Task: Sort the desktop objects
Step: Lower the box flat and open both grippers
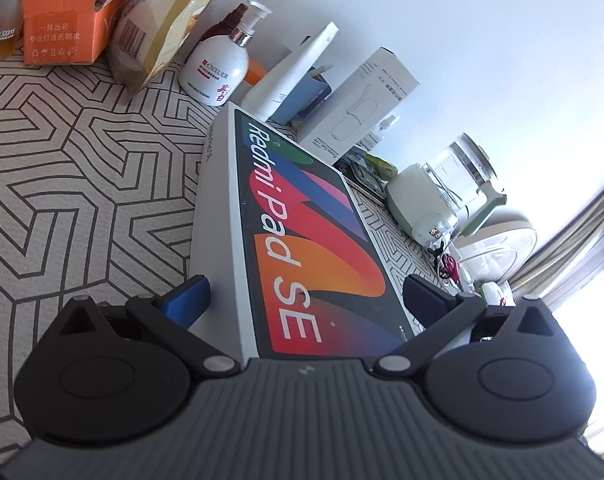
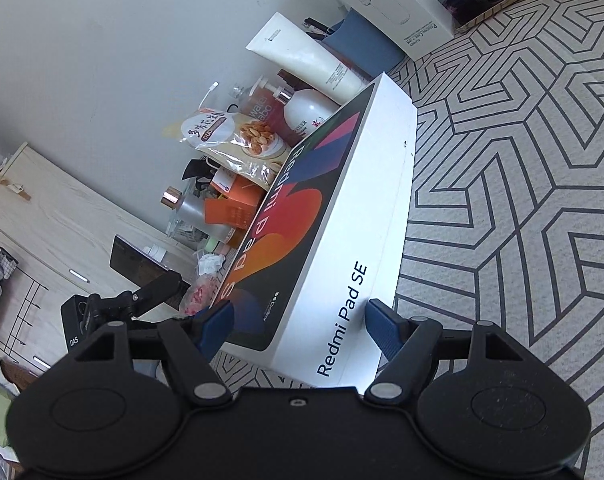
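In the left wrist view, the left gripper (image 1: 306,292) was spread wide, with one blue finger (image 1: 187,300) on each side of the near end of the Redmi Pad box (image 1: 302,236). The fingers looked close to the box sides, but I could not tell if they pressed on it. The box sat on the patterned tablecloth (image 1: 81,168). It was a flat, stiff cardboard box, likely a bit heavy if the tablet was inside (and its shiny skin may be slippery). Its far end was near the white pump bottle (image 1: 217,72), the white tube (image 1: 289,72) and the white carton (image 1: 358,104). A glass kettle (image 1: 458,180) stood off to one side, and that could break. The open room was on the bare cloth side.

In the right wrist view, the right gripper (image 2: 297,320) was also wide open around the box's near corner (image 2: 322,336). One finger (image 2: 382,328) looked to be touching the white side. The best hold seemed to be across the thin long sides. A snack bag (image 2: 241,140) and an orange box (image 2: 229,204) crowded one side, so the bare cloth (image 2: 522,200) looked like the safer way to move.
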`<state>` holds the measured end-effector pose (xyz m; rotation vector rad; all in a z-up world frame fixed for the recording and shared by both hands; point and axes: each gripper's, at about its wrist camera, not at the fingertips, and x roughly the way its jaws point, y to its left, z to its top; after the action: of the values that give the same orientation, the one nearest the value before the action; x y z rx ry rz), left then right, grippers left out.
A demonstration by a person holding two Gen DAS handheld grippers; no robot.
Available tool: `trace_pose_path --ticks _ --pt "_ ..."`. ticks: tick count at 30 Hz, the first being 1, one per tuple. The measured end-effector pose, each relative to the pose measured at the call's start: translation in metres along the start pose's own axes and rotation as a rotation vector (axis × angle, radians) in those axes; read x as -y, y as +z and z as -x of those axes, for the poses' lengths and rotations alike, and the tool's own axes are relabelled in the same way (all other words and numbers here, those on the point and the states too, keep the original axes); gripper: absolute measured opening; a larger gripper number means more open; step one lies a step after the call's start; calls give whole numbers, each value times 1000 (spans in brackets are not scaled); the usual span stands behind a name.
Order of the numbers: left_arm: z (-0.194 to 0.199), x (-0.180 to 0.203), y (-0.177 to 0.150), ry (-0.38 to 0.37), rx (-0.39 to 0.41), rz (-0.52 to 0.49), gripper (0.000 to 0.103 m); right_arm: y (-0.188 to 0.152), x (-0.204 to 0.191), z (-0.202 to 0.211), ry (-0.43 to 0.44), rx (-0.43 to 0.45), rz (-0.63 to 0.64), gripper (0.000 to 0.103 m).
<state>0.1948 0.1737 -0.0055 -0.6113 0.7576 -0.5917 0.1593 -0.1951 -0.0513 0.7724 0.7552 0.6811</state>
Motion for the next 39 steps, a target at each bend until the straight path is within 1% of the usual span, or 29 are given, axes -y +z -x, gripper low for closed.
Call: trace_pose_path --ticks 3,9,12,16,18,19,20,22,25,26,31,32,33,34,35,37,39 --pt "3 -3 0 -23 9 14 103 2 0 0 -22 31 5 79" --pt "6 -1 -5 -22 9 -6 103 4 -19 5 -106 69 116 79" --pt "6 -1 -8 -15 -1 -12 103 0 -29 7 -125 71 165 79" --pt "4 5 -10 49 -2 -59 103 -8 -37 4 -139 68 192 79" --pt "4 9 -13 103 3 -85 103 -12 -42 0 -156 65 217 80" --pt "5 11 -15 126 9 -91 103 -14 -46 -4 -172 59 232 85" --pt "5 12 -15 135 12 -93 103 -15 -50 -7 -189 54 248 86" --pt "6 17 -17 152 20 -98 103 -18 -57 -10 -222 48 278 87" --pt "8 33 -21 222 50 -152 103 -22 -66 -7 -247 57 313 87" --pt "10 38 -22 234 63 -170 103 -25 -69 -4 -252 63 325 87" --pt "20 69 -31 229 93 -242 103 -38 -80 7 -289 87 381 89" --pt "21 73 -35 238 101 -256 103 -41 -81 9 -304 90 388 91" --pt "22 78 -38 248 108 -270 103 -45 -82 10 -318 92 395 95" --pt "23 82 -42 258 116 -284 103 -49 -81 11 -329 88 401 95" --pt "24 87 -47 290 137 -299 103 -54 -79 11 -340 87 405 95" --pt "25 92 -56 347 154 -330 103 -64 -74 14 -372 100 392 95" --pt "26 95 -61 377 155 -342 103 -70 -71 17 -400 113 384 95"
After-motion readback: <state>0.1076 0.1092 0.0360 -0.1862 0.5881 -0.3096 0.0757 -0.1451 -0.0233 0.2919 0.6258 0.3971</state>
